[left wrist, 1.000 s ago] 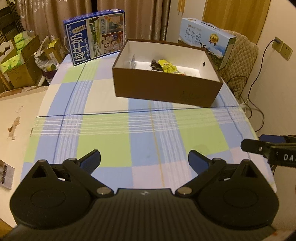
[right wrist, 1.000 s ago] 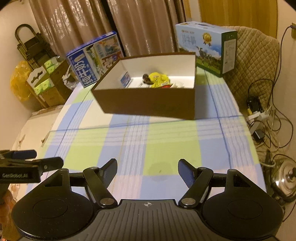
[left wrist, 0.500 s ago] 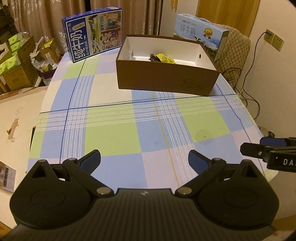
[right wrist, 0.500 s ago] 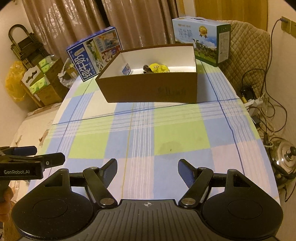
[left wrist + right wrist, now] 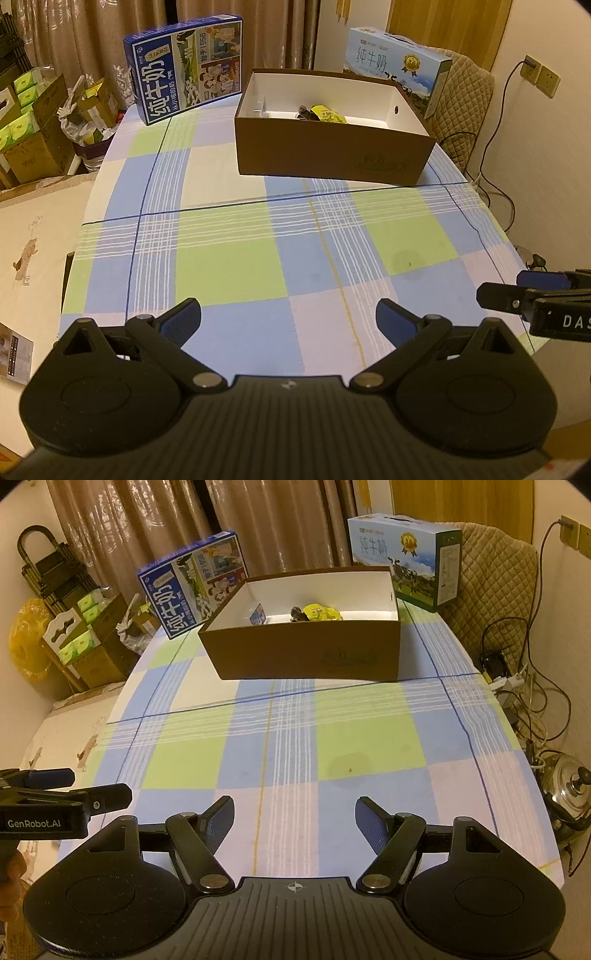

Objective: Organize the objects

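Observation:
A brown cardboard box (image 5: 332,155) (image 5: 310,653) with a white inside stands at the far end of the checked tablecloth. Inside it lie a yellow packet (image 5: 327,113) (image 5: 320,612), a dark item (image 5: 304,112) (image 5: 297,613) and a small blue-and-white carton (image 5: 257,614). My left gripper (image 5: 288,319) hangs open over the near edge of the table, nothing between its fingers. My right gripper (image 5: 294,819) is open too, beside it, also holding nothing. Each gripper shows at the edge of the other's view.
A dark blue milk carton box (image 5: 184,88) (image 5: 192,583) stands at the far left, a light blue one (image 5: 395,70) (image 5: 406,554) behind the brown box. A quilted chair (image 5: 491,590), cables and a metal pot (image 5: 569,786) are at the right. Cardboard cartons (image 5: 33,129) crowd the left floor.
Both grippers have drawn back from the brown box toward the near table edge, so the box looks farther away. Their jaws have stayed open.

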{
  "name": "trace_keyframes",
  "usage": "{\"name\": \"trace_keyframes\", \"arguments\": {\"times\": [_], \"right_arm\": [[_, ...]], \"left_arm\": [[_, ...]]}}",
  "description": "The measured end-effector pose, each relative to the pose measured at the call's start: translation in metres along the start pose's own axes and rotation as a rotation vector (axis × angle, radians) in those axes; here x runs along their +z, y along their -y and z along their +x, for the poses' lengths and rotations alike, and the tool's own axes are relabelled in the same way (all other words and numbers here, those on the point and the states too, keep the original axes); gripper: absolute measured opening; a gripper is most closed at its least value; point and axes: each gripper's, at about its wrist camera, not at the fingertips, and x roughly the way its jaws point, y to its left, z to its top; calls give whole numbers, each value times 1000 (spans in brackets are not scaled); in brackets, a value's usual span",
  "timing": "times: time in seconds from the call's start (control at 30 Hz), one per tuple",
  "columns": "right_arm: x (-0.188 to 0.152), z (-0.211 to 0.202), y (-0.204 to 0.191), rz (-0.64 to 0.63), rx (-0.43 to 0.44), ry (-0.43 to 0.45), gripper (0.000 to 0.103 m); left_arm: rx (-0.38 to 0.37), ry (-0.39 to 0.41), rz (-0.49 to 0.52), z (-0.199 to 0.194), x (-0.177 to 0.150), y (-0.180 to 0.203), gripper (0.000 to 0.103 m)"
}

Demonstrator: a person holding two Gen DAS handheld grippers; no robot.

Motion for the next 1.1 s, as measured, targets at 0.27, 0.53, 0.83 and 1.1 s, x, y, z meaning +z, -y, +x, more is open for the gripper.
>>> {"name": "trace_keyframes", "arguments": {"times": [0.27, 0.53, 0.83, 1.1], "right_arm": [[2, 0, -2, -7, 3, 4, 70], [4, 2, -1, -8, 4, 2, 70], [8, 3, 5, -3, -1, 4, 70], [10, 4, 9, -1, -4, 5, 70]], "left_arm": [[5, 6, -5, -2, 3, -2, 100], [5, 2, -6, 0, 4, -1, 100], [2, 0, -5, 5, 7, 3, 100], [0, -1, -2, 10, 11, 7, 100]]}}
